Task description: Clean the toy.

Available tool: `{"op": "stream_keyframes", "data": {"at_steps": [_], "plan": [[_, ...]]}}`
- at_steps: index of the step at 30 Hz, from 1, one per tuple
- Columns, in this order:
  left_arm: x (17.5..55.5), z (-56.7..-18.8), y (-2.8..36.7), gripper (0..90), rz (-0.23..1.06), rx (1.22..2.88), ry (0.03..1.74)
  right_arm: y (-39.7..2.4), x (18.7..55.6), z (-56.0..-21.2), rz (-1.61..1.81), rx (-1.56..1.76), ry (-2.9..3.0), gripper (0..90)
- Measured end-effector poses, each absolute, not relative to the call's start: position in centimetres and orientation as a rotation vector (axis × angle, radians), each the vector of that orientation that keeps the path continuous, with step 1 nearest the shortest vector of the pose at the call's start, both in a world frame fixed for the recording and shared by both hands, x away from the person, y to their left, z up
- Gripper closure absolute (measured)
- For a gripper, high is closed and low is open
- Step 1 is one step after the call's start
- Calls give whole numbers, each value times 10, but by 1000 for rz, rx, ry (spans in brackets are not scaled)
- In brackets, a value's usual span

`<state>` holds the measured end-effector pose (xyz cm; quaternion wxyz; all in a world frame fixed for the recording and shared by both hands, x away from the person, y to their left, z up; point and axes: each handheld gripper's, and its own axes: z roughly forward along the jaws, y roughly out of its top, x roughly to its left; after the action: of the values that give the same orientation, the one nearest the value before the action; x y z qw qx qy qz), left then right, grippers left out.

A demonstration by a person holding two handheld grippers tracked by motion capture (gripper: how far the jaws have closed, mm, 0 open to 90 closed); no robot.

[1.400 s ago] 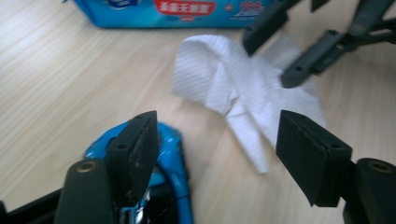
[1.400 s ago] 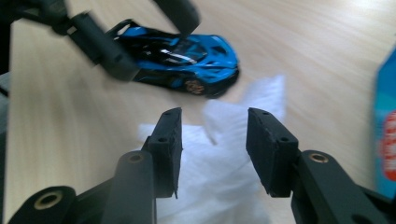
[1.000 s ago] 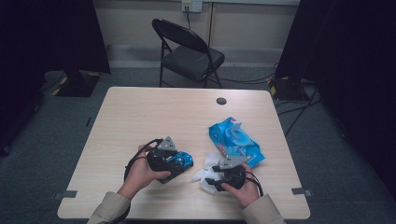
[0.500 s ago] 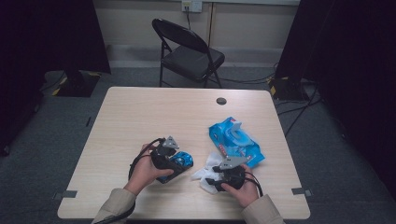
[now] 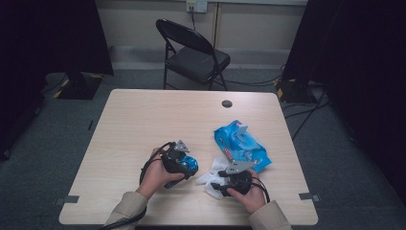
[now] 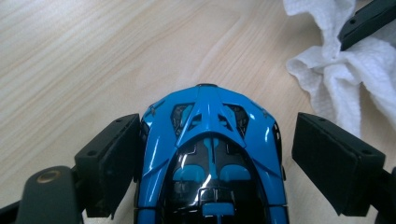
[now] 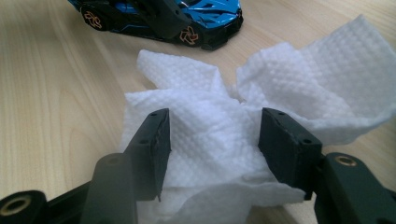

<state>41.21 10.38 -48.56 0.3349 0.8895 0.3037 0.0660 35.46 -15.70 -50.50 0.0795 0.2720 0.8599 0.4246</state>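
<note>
The blue toy car sits on the table between the jaws of my left gripper. Those jaws have just been opening: the pad on one side lies against the car's flank or just off it, I cannot tell which, and the other pad stands clear with bare wood showing in the gap. So they are apart, not clamped. In the high view the car lies toward the near edge, a little left of the table's middle, with my left gripper over it.

Just right of the car lies the white wipe, crumpled, its nearest fold close to the car's nose but not touching it. My right gripper has the wipe bunched between its jaws, and both pads press into the cloth, so it is clamped on the wipe. In the high view the right gripper rests low on the wipe.

Beyond the wipe, farther right of the car, the blue wipe pack lies slantwise, its lid flap raised, one corner touching the wipe.

Left of the car and beyond it the tabletop is bare wood out to the left and far edges, except for a small dark round spot near the far edge. Past that edge stands a folding chair.
</note>
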Motion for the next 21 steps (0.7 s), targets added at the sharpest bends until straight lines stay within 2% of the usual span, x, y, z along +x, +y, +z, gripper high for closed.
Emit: {"op": "stream_keyframes", "data": {"at_steps": [21], "plan": [[414,-490,97,176,190,2374,799,-157,355,-505,1271,813,2570,433]]}}
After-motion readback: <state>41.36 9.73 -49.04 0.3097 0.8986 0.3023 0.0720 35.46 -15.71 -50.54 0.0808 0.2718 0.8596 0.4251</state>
